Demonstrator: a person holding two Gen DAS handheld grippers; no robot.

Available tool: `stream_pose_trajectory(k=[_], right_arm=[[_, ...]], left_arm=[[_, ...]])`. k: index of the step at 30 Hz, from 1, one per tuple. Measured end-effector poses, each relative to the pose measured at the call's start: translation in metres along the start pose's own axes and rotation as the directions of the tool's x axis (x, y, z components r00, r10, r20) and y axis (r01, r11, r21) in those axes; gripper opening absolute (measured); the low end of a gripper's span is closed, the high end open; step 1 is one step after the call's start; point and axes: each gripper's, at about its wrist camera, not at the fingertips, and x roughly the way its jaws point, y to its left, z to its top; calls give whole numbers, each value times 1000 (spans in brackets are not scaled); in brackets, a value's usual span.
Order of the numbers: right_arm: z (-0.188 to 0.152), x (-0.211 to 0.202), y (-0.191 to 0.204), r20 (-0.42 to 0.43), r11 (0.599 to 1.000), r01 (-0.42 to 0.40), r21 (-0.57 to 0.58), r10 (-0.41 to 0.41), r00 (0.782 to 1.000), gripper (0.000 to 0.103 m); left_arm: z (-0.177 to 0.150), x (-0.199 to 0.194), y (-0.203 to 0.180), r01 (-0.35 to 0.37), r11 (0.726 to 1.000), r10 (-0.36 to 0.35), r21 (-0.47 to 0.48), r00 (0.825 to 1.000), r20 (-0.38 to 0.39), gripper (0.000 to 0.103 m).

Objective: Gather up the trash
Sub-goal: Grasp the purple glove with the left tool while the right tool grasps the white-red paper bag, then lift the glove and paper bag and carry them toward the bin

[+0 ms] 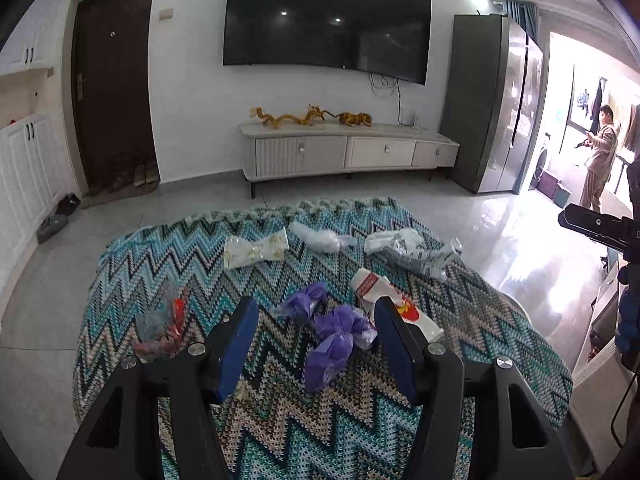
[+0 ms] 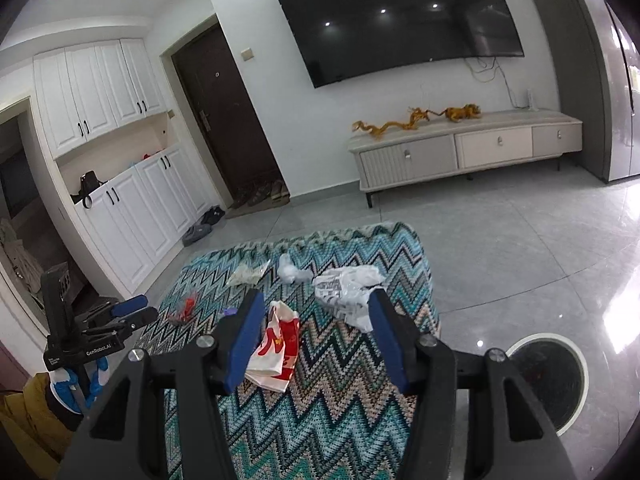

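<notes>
Both claws (image 1: pixel 316 340) (image 2: pixel 316 336) gape empty over zigzag cloth (image 1: pixel 280 420); purple bag (image 1: pixel 336 336), wrappers scattered beyond.

You face a white wall (image 1: pixel 192 92) with a large dark television (image 1: pixel 326 20) above a low pale cabinet (image 1: pixel 348 152). A dark door (image 1: pixel 114 88) stands left, glossy grey tiles (image 2: pixel 520 240) underfoot, white cupboards (image 2: pixel 100 92) beside.

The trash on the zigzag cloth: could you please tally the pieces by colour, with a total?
Purple bags: 1 clump, possibly 2 pieces
White and red wrappers: 1
Clear and red wrappers: 1
White patterned bags: 1
Clear white bags: 1
White and grey printed bags: 1
Total: 6, all lying loose on the zigzag cloth.
</notes>
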Motion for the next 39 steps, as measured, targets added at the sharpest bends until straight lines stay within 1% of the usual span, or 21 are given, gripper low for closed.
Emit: stream_pose_trajectory(k=[2, 5, 10, 13, 16, 17, 18, 21, 25, 28, 35, 37, 39], right_arm=[[-6, 24, -5, -50, 1000, -14, 0, 14, 999, 53], [-17, 55, -10, -120, 999, -39, 9, 39, 992, 53], [-35, 102, -10, -223, 997, -75, 21, 78, 972, 52], [-43, 125, -7, -276, 995, -97, 19, 98, 956, 52], [-50, 147, -1, -322, 993, -121, 8, 117, 939, 52], [-50, 154, 1, -335, 991, -131, 6, 125, 934, 52], [-52, 161, 3, -347, 990, -140, 5, 133, 928, 52], [-57, 183, 7, -386, 987, -160, 6, 150, 910, 52], [-62, 203, 10, -420, 985, -171, 7, 158, 894, 52], [-65, 212, 9, -435, 985, -172, 11, 160, 886, 52], [-70, 216, 15, -450, 985, -172, -6, 150, 880, 52], [-71, 217, 21, -459, 985, -172, -21, 143, 877, 47], [-71, 215, 28, -462, 984, -173, -37, 137, 876, 37]], left_arm=[[-6, 19, -3, 24, 1000, -23, 6, 999, -39, 58], [-14, 45, -7, 56, 998, -54, 13, 995, -87, 56], [-24, 79, -6, 102, 995, -102, -8, 985, -138, 50], [-30, 93, -3, 115, 993, -118, -27, 979, -166, 43], [-37, 105, 1, 138, 989, -145, -49, 971, -191, 33], [-39, 107, 2, 150, 987, -158, -55, 967, -197, 28], [-41, 108, 3, 166, 984, -175, -61, 964, -200, 25], [-44, 105, 0, 194, 980, -200, -50, 960, -196, 20], [-48, 97, -3, 193, 980, -197, -37, 962, -187, 18], [-51, 88, 0, 191, 980, -197, -51, 964, -177, 17], [-61, 59, 13, 162, 981, -177, -109, 973, -148, 16], [-63, 49, 17, 153, 980, -170, -126, 976, -135, 16], [-64, 40, 20, 144, 980, -161, -134, 979, -123, 16]])
